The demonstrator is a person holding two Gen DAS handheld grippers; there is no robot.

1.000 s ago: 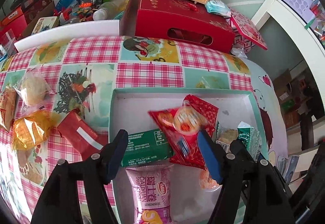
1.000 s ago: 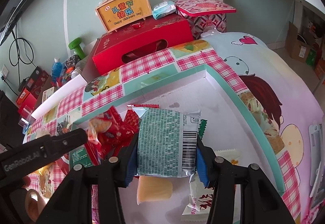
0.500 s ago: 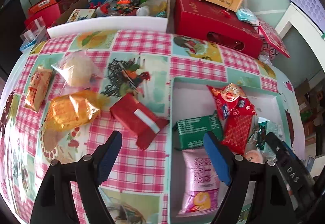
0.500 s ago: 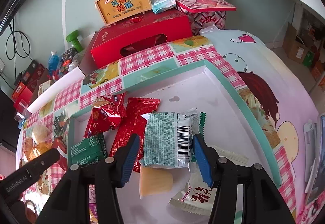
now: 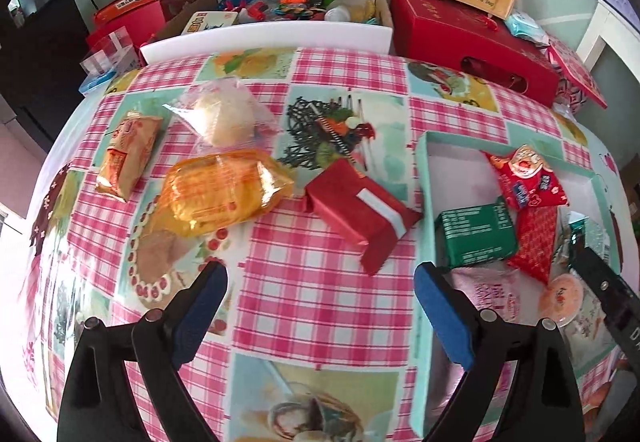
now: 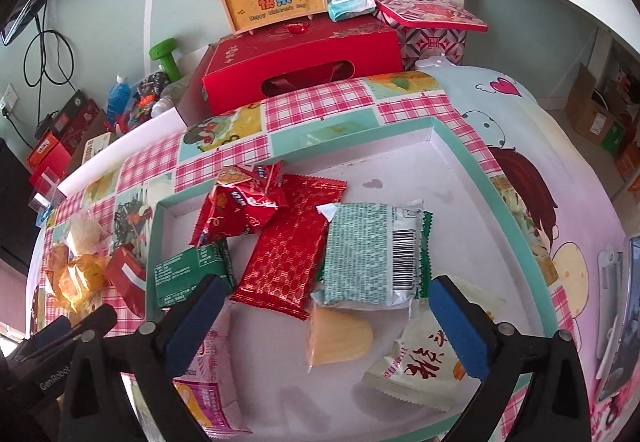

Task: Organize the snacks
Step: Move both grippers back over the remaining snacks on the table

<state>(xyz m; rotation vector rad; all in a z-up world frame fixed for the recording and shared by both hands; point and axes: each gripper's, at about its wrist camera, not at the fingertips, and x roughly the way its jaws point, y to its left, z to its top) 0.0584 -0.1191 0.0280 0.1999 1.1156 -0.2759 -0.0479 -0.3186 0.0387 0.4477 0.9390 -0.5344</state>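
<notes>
Left wrist view shows the left gripper, jaws just opened and empty, above the checked tablecloth. Ahead of it, just outside the left wall of the shallow mint-rimmed tray, lies the red rectangular snack packet with a white stripe, long axis slanting toward the tray; this gripper looks nearer. Only the right wrist view shows the right gripper, just released, and the green-and-white barcoded packet free in the tray.

Snack packets in tray, boxed snack on tablecloth left of tray, gift box behind.
</notes>
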